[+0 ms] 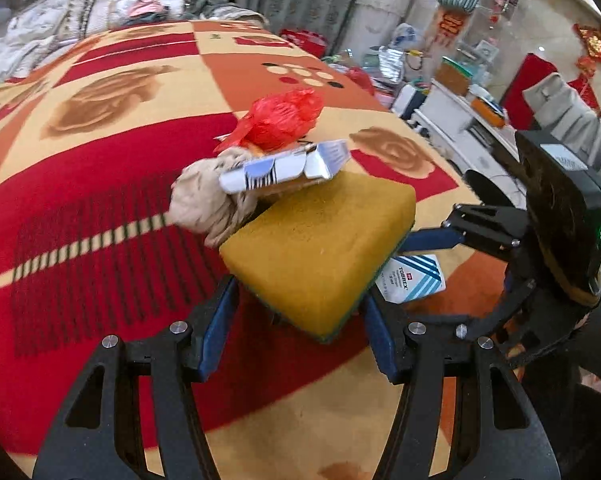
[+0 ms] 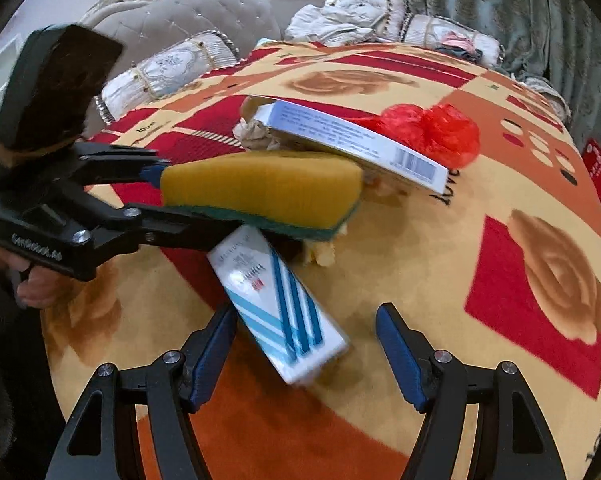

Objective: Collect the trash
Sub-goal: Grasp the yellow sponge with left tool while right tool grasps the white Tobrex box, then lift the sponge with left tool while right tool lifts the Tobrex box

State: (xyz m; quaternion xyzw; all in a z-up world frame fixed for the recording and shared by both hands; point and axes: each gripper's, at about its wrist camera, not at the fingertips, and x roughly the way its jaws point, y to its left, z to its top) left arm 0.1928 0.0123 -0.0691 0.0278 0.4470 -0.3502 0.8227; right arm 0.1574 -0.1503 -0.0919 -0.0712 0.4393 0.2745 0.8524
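Observation:
My left gripper (image 1: 298,302) is shut on a yellow sponge with a green scrub side (image 1: 318,248), held just above the blanket; it also shows in the right wrist view (image 2: 260,192). A white and blue carton (image 2: 280,304) lies partly under the sponge, right in front of my open, empty right gripper (image 2: 306,332); it also shows in the left wrist view (image 1: 414,278). Beyond the sponge lie a long white box with a barcode (image 1: 284,166), a crumpled beige paper wad (image 1: 208,200) and a red plastic bag (image 1: 280,120).
All lies on a bed with a red, orange and cream rose-pattern blanket (image 1: 100,160). Pillows (image 2: 168,68) and a padded headboard (image 2: 204,12) stand at its far end. Cluttered white furniture (image 1: 460,120) stands off the bed's right side.

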